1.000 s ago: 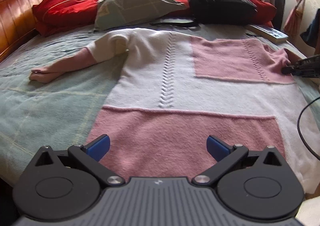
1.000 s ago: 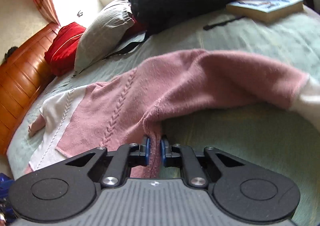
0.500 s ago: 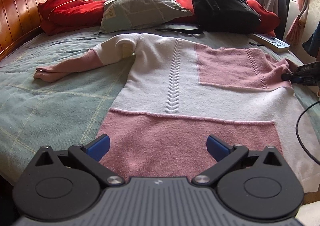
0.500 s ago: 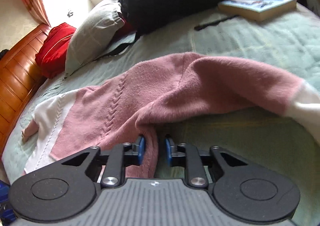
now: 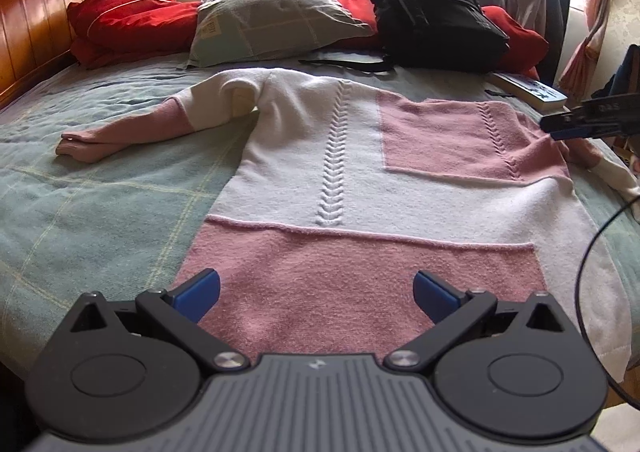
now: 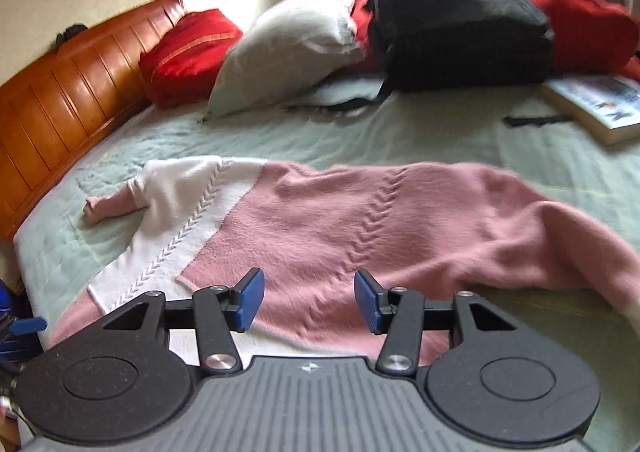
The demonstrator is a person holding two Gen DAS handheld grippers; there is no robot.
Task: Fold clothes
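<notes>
Left wrist view: left gripper [image 5: 316, 290] at bottom centre, blue pads [image 5: 198, 292] spread wide, nothing between them, poised just above the pink hem band of the sweater [image 5: 360, 180]. No contact that can be made out.

Sweater lies flat, spread lengthwise up the middle of the frame on the green checked bedspread [image 5: 80, 212]. White body, pink block at upper right, cable stitch up the centre. One sleeve stretches out to the left, pink cuff at mid-left. The other sleeve is bunched at the right edge of the frame.

Right gripper [image 5: 554, 128] enters from the right edge, tips over that bunched sleeve; touching or not, cannot tell from here.

Right wrist view: right gripper [image 6: 310, 302] with jaws about half apart, having just been opening. Pink knit lies under the gap, not pinched between the pads [image 6: 252, 300].

Edges and room: bare bedspread on the left side of the left view and beyond the sweater's collar. Wooden headboard [image 6: 60, 92] along the left. Red cushions [image 5: 120, 12], a grey pillow [image 5: 272, 20] and a black backpack [image 5: 432, 24] crowd the far end. A book [image 6: 600, 104] sits at the right, well apart from the sleeve. A black cable [image 5: 588, 252] loops down the right edge.

Writing: pale marks on the right gripper's side, too blurred to read.
</notes>
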